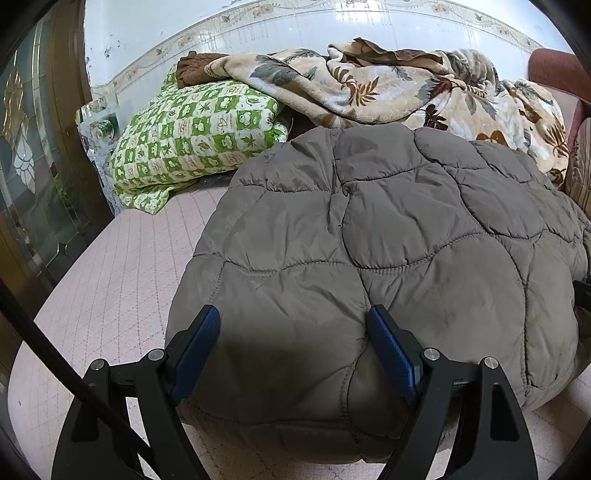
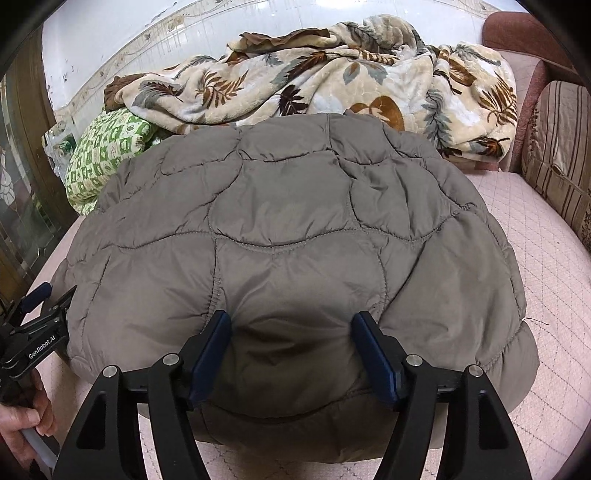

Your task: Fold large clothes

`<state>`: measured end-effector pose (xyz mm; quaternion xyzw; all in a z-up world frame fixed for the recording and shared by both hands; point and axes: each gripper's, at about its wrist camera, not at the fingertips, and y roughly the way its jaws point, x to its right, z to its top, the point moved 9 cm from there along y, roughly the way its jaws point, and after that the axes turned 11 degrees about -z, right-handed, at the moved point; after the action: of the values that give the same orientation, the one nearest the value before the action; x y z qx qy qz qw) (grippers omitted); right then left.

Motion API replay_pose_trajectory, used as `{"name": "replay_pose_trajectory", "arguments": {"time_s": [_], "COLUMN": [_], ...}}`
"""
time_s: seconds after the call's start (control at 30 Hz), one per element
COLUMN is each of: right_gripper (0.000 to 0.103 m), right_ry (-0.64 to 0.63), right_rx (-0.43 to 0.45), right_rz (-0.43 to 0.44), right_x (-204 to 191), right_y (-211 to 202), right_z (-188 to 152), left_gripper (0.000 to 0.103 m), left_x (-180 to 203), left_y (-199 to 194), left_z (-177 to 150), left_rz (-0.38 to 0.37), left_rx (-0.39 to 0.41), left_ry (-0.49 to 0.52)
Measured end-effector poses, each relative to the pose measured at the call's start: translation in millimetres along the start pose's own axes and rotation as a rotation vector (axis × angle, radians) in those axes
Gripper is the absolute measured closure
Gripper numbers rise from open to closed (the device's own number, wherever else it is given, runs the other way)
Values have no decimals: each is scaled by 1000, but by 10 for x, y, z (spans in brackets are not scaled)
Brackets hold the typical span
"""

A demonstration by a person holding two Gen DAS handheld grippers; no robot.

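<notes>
A grey-brown quilted jacket lies folded in a thick bundle on the pink quilted bed cover; it also shows in the right wrist view. My left gripper is open, its blue pads straddling the bundle's near left edge and pressing into the fabric. My right gripper is open, its pads straddling the near edge further right. The left gripper also shows at the left border of the right wrist view.
A floral fleece blanket is heaped behind the jacket. A green checked pillow lies at the back left. A wooden glass door stands at the left. A striped cushion and red sofa arm are at the right.
</notes>
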<state>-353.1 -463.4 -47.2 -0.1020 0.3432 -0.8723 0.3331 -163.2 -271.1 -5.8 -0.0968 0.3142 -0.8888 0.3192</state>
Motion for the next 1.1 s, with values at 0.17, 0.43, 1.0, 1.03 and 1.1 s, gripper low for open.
{"name": "replay_pose_trajectory", "arguments": {"time_s": [0.17,0.43,1.0,1.03,1.1], "right_gripper": [29,29,19,19,18], "right_ry": [132,456,885,890,909], "right_rx": [-7,-32,-210,-213,-216], "right_rz": [71,26,151,155,177], "right_x": [193,1224,1923,1917,1898], "right_y": [-177,-445,-381,-360,-325], "right_z": [107,64,-607,-614,-631], "left_gripper": [21,21,21,21,21], "left_x": [-243,-808,-1288,-1255,-1193], "left_y": [-98,-309,-211,-197,-171], "left_z": [54,-17,-778,-782,-753], "left_rz": [-52,-96,-367,-377,-406], "left_rx": [-3,-48,-261,-262,-259], "left_ry": [-132,-367,-854,-852,-852]}}
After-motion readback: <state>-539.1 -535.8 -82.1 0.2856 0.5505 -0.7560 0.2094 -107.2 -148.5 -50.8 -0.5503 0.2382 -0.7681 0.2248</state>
